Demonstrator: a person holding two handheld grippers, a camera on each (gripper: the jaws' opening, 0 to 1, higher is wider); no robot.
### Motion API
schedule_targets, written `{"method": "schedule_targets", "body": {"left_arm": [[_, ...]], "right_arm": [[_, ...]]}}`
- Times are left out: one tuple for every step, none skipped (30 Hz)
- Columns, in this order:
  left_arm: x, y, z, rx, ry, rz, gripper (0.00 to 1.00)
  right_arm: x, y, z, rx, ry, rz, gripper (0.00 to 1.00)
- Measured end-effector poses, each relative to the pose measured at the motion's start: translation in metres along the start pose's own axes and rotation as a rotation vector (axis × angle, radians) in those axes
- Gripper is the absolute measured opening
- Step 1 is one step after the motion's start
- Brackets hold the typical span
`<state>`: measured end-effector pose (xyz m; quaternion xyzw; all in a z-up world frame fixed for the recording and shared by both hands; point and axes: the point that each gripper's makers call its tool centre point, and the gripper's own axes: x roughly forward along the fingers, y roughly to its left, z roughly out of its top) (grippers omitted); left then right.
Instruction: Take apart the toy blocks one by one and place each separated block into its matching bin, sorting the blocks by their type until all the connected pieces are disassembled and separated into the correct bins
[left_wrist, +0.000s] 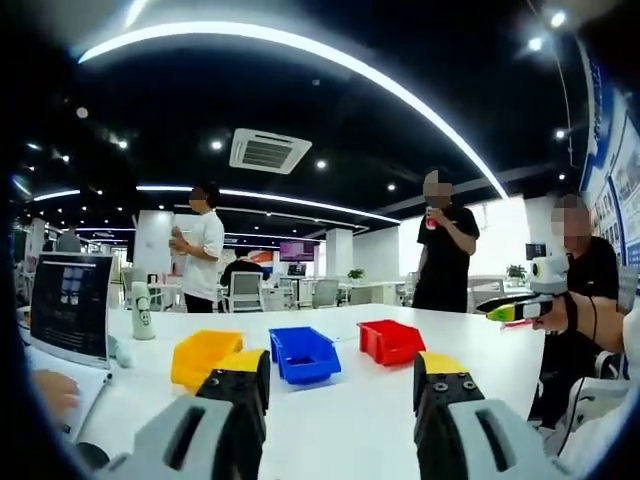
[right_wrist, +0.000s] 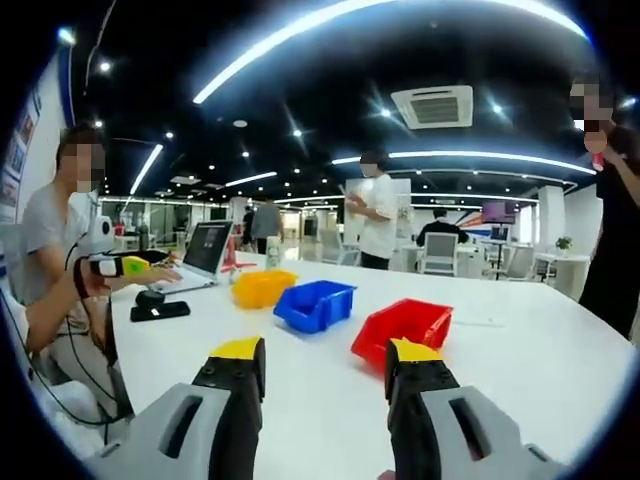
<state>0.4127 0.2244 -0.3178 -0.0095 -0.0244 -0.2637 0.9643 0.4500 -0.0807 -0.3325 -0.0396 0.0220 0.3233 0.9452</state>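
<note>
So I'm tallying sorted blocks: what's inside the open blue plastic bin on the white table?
The blue plastic bin shows only bare blue interior through its open front; no block is visible. Its rear floor is hidden by the walls. The left gripper view gives the same.

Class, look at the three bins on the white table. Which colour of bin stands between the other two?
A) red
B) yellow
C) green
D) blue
D: in both views the blue bin stands in the row between the yellow bin and the red bin on the white table.
</note>
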Motion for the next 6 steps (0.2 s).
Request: {"method": "schedule_targets", "body": {"left_arm": [[0.0, 0.0, 0.0, 0.0, 0.0, 0.0, 0.58], [0.0001, -0.0001, 0.0, 0.001, 0.0, -0.001, 0.58], [0.0003, -0.0002, -0.0002, 0.0, 0.0, -0.001, 0.58], [0.0004, -0.0004, -0.0003, 0.0, 0.0, -0.001, 0.58], [0.0006, -0.0007, -0.0003, 0.0, -0.001, -0.002, 0.58], [0.0008, -0.0008, -0.0002, 0.0, -0.001, -0.003, 0.58]], "right_arm": [[0.0001, 0.0008, 0.0008, 0.01, -0.007, 0.003, 0.49], [0.0, 0.0015, 0.0008, 0.018, -0.008, 0.007, 0.49], [0.0, 0.0018, 0.0007, 0.021, -0.009, 0.008, 0.49], [0.0002, 0.0025, 0.0008, 0.025, -0.01, 0.01, 0.49], [0.0003, 0.0026, 0.0008, 0.025, -0.01, 0.01, 0.49], [0.0002, 0.0024, 0.0005, 0.022, -0.009, 0.009, 0.49]]}}
